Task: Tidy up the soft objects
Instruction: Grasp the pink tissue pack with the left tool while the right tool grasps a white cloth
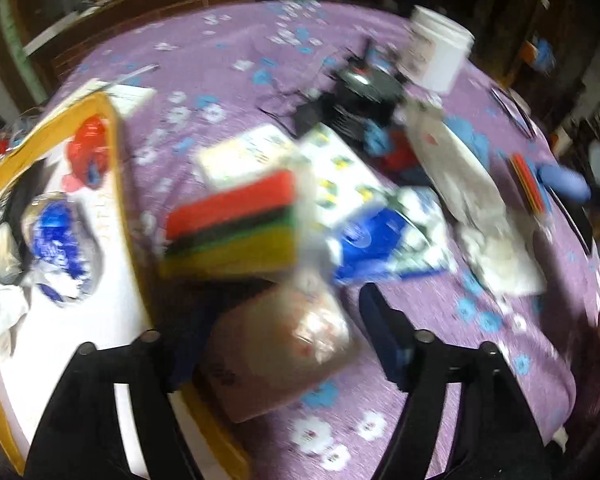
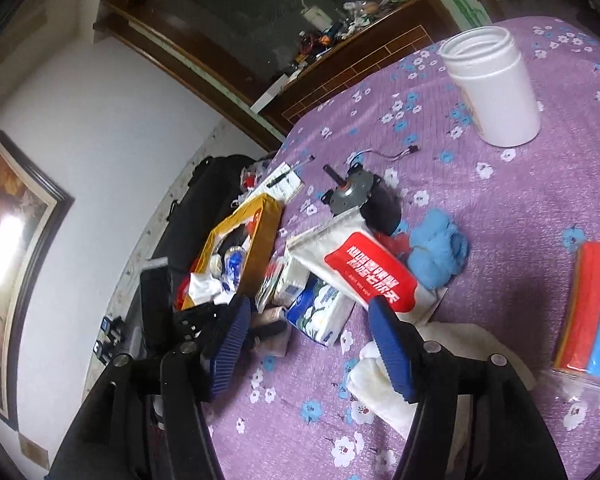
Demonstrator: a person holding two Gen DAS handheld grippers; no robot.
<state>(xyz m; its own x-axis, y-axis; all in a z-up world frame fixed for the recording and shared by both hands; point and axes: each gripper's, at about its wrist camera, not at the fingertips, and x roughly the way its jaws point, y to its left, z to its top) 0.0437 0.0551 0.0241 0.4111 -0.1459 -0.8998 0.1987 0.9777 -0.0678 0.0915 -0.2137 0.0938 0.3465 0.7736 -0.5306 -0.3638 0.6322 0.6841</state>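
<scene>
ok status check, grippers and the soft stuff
Left gripper open over a blurred pinkish pack, grip unclear. Right gripper open, empty. Red-label tissue pack still on the table; motor behind it.

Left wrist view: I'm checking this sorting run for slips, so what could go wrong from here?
The pinkish packet lies between the fingers of the open left gripper, right at the yellow box rim; it could slide onto the purple tablecloth rather than into the box. In the right wrist view, the red-and-white tissue pack leans against the motor, so lifting the pack may shift the motor.
</scene>
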